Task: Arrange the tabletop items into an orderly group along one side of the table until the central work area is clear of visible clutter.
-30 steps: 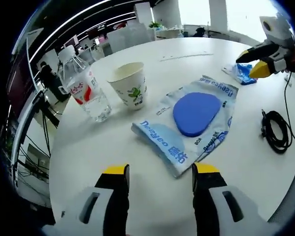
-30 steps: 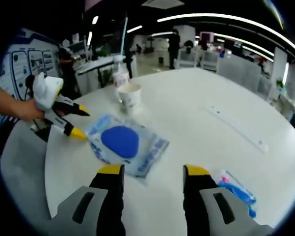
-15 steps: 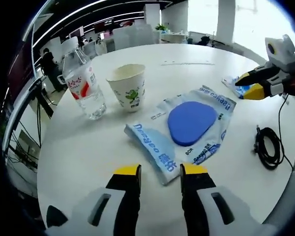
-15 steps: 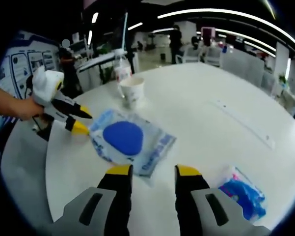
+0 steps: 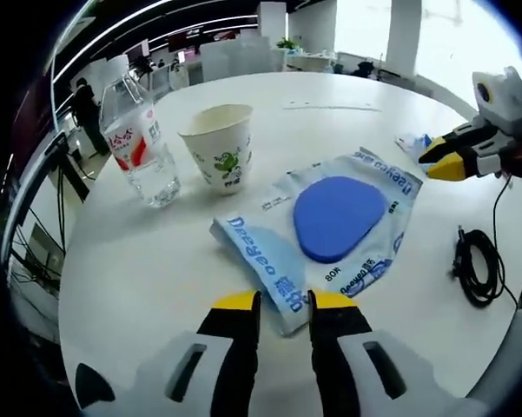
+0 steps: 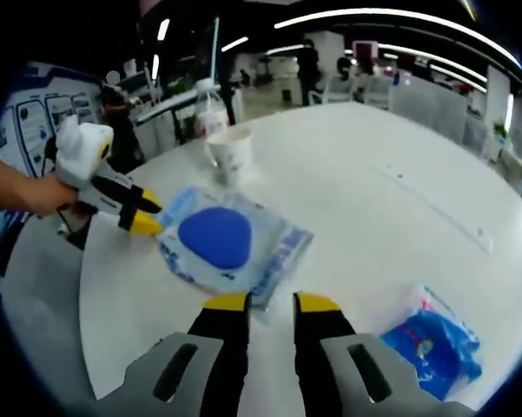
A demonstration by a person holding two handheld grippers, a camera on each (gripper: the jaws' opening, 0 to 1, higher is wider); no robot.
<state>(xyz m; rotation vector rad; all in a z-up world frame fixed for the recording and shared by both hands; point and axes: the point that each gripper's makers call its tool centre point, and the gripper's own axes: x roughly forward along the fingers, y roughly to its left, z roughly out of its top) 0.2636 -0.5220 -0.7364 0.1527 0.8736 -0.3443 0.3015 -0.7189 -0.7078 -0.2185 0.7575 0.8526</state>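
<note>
In the left gripper view, a water bottle [image 5: 132, 130] and a paper cup [image 5: 217, 147] are seen standing side by side on the white table [image 5: 148, 261], with a blue-printed plastic packet [image 5: 326, 228] lying to their right. The left gripper [image 5: 283, 302] is nearly closed just beside the packet's near corner. A black cable [image 5: 478, 269] lies coiled further right. The right gripper [image 6: 270, 303] is narrowed to a slit, holding nothing, with a small blue wrapper [image 6: 434, 340] beside it
</note>
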